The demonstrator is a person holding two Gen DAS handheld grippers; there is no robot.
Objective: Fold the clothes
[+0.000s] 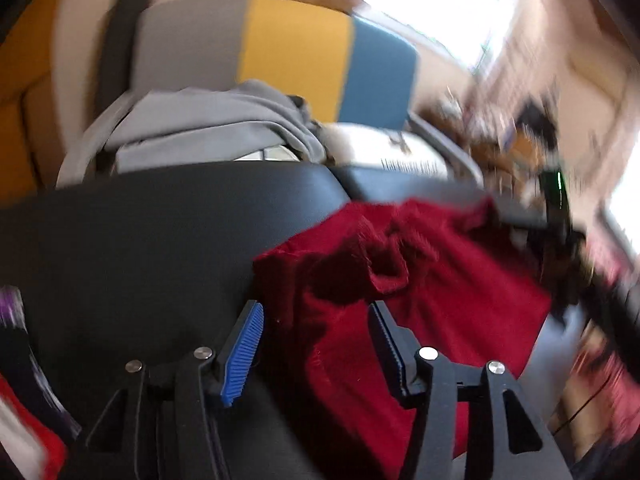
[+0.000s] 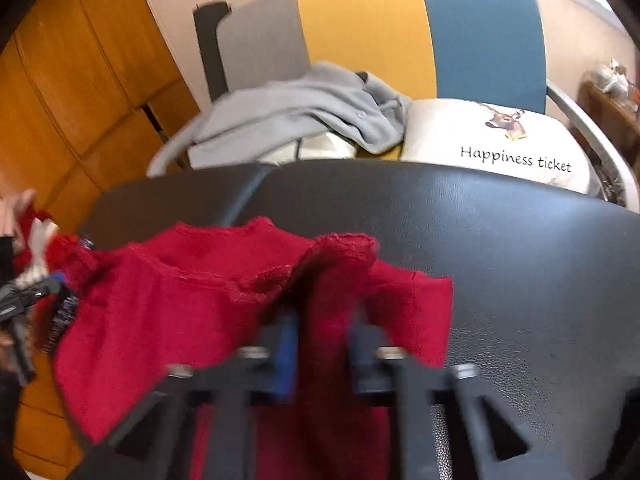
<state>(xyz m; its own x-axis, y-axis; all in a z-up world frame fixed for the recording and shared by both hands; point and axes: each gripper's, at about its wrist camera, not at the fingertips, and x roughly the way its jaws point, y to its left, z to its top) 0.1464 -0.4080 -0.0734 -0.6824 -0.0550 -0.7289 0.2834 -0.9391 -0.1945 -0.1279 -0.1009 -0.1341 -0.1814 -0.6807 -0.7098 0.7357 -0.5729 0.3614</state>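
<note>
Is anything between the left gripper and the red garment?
Nothing visible. The left gripper is open with the red knitted garment directly between and ahead of its fingers on the black padded surface.

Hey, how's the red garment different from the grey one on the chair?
The red garment is a knit lying on the black padded surface, pinched by the right gripper; the grey garment looks smoother, is heaped on the striped chair, and is untouched. The red one is partly lifted; the grey one rests. Both are crumpled, not folded.
</note>
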